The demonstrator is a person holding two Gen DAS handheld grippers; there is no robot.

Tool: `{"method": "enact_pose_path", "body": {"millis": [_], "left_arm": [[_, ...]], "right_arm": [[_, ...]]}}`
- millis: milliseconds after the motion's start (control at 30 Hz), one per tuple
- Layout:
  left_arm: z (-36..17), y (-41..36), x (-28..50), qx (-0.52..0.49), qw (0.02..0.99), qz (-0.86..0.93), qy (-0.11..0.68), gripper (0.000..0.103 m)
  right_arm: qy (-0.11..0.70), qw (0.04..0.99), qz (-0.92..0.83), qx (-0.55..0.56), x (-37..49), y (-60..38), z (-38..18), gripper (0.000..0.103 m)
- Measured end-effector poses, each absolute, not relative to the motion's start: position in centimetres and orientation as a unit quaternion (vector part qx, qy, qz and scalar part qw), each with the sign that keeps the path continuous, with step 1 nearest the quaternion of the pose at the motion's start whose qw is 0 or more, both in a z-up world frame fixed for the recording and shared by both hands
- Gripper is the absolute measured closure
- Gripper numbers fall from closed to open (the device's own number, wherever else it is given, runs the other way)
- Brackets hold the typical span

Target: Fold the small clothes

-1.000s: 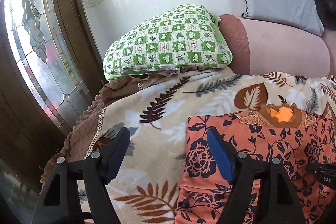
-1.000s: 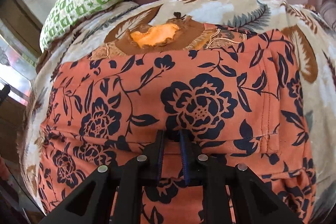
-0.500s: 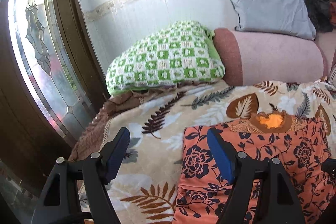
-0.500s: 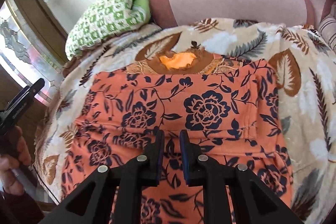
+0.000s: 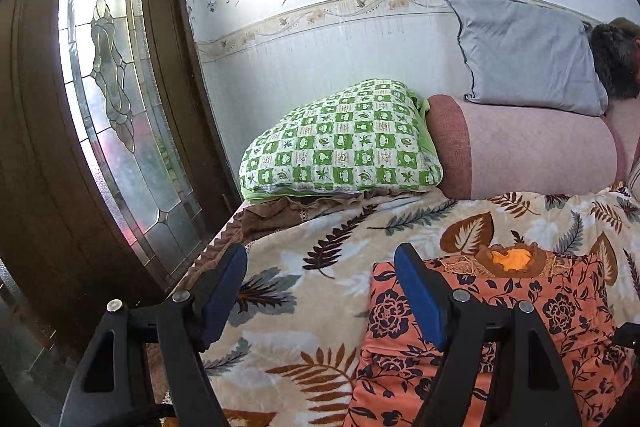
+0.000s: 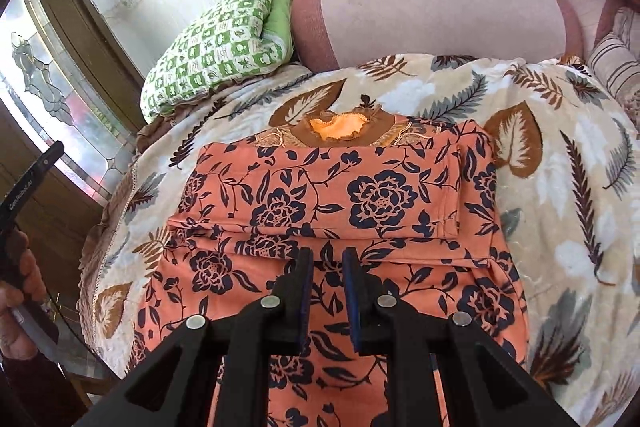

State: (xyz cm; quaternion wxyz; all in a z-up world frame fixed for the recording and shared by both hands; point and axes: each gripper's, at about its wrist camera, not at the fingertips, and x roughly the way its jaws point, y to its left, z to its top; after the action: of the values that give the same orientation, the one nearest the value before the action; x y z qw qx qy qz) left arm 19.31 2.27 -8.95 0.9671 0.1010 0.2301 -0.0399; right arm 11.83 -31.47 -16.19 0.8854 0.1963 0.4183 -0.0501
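An orange garment with dark blue flowers (image 6: 340, 195) lies folded on the leaf-print blanket (image 6: 560, 163); its brown and orange neckline (image 6: 340, 127) shows at the far edge. It also shows in the left wrist view (image 5: 500, 315). My right gripper (image 6: 326, 263) hovers above the garment's near half, its jaws a narrow gap apart with nothing between them. My left gripper (image 5: 320, 279) is open and empty, raised over the garment's left edge and the blanket (image 5: 304, 307).
A green checked pillow (image 5: 340, 143), a pink bolster (image 5: 532, 147) and a grey cushion (image 5: 524, 55) lie against the far wall. A wooden door with stained glass (image 5: 108, 99) stands to the left. The bed's left edge drops off near the door.
Both grippers have pulled back and up from the bed. The right gripper, which was pinching the garment's fold, has let go of it; the folded garment stays flat.
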Motion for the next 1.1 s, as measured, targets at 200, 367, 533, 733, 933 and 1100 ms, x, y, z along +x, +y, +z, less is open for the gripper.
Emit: {"method": "enact_pose_path", "body": {"millis": [200,367,533,733,933,1100], "left_arm": [[-8.9,1.8,16.7,0.102,0.966,-0.050,0.233,0.026],[-9.6,2.4,14.7,0.097,0.962,-0.046,0.249,0.026],[-9.7,4.1,13.2,0.107,0.961,-0.021,0.255,0.026],[-7.7,7.0,11.2,0.104,0.965,0.014,0.238,0.026],[-5.0,9.0,8.7,0.103,0.972,0.037,0.208,0.026],[-3.5,10.1,6.8,0.102,0.975,0.047,0.190,0.026]], "right_arm": [[0.405,0.890,-0.048,0.203,10.0,-31.5,-14.8,0.085],[0.391,0.895,-0.046,0.208,8.4,-31.8,-13.6,0.085],[0.386,0.896,-0.040,0.214,7.3,-31.8,-13.3,0.085],[0.380,0.897,-0.020,0.223,6.5,-31.0,-13.0,0.085],[0.370,0.902,-0.002,0.224,5.5,-29.8,-12.0,0.085],[0.363,0.905,0.005,0.224,4.5,-29.2,-11.4,0.085]]}}
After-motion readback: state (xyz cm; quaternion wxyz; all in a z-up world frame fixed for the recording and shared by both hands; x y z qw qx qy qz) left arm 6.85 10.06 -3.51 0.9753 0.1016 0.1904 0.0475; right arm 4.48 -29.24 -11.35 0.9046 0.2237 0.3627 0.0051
